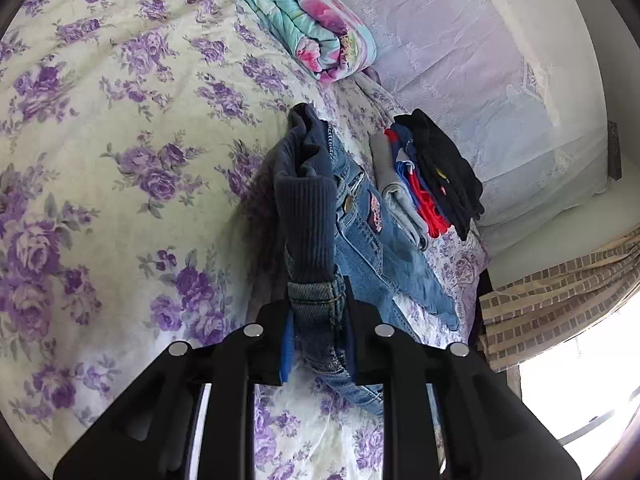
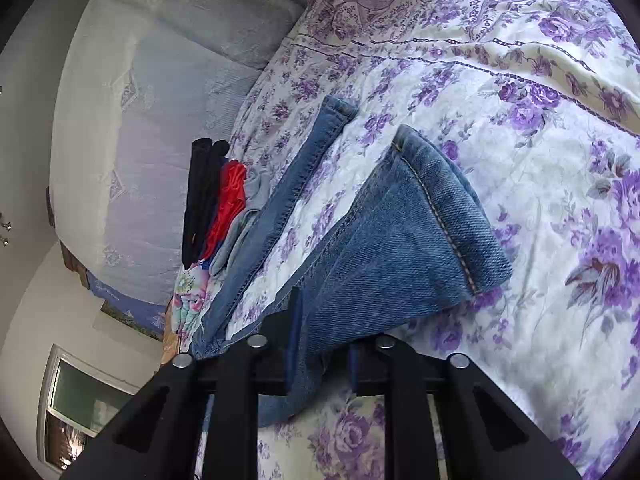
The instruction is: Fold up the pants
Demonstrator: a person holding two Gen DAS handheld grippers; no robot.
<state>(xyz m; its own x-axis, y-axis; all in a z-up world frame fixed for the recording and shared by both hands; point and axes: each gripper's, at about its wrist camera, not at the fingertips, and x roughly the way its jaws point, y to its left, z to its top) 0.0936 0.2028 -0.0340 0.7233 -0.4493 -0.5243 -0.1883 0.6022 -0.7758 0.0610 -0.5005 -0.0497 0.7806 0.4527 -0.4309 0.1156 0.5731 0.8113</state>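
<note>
Writing: none can be read; the jeans [image 1: 360,216] carry a small pink patch ahead of the left fingers, its lettering too blurred to make out.
Containers: none show in either view.
Count: one pair of jeans, one pile of folded clothes, one rolled floral quilt, two grippers.
Left gripper [image 1: 318,332]: fingers drawn narrow and clamped on the jeans' waistband, denim bunched between the blue pads.
Ribbed lining: a dark blue ribbed knit band [image 1: 306,224] stands straight ahead of the left fingers, folded out from the waist.
Jeans, left view: the body runs forward and to the right of the fingers, a metal button showing, resting on the floral bedspread [image 1: 100,160].
Pile of clothes [image 1: 424,176]: just right of the jeans, ahead of the fingers; grey, red, blue and black layers, touching the denim edge.
Quilt [image 1: 304,20]: far ahead of the fingers, teal and pink, lying on the bedspread.
Right gripper [image 2: 322,344]: fingers narrow and pinching one leg of the jeans [image 2: 400,232] near its hem.
Legs: two, the held leg fans ahead and right of the fingers with its hem raised; the other lies ahead to the left, flat on the bedspread [image 2: 520,120].
Pile, right view: left of the far leg, beside it [image 2: 216,204].
</note>
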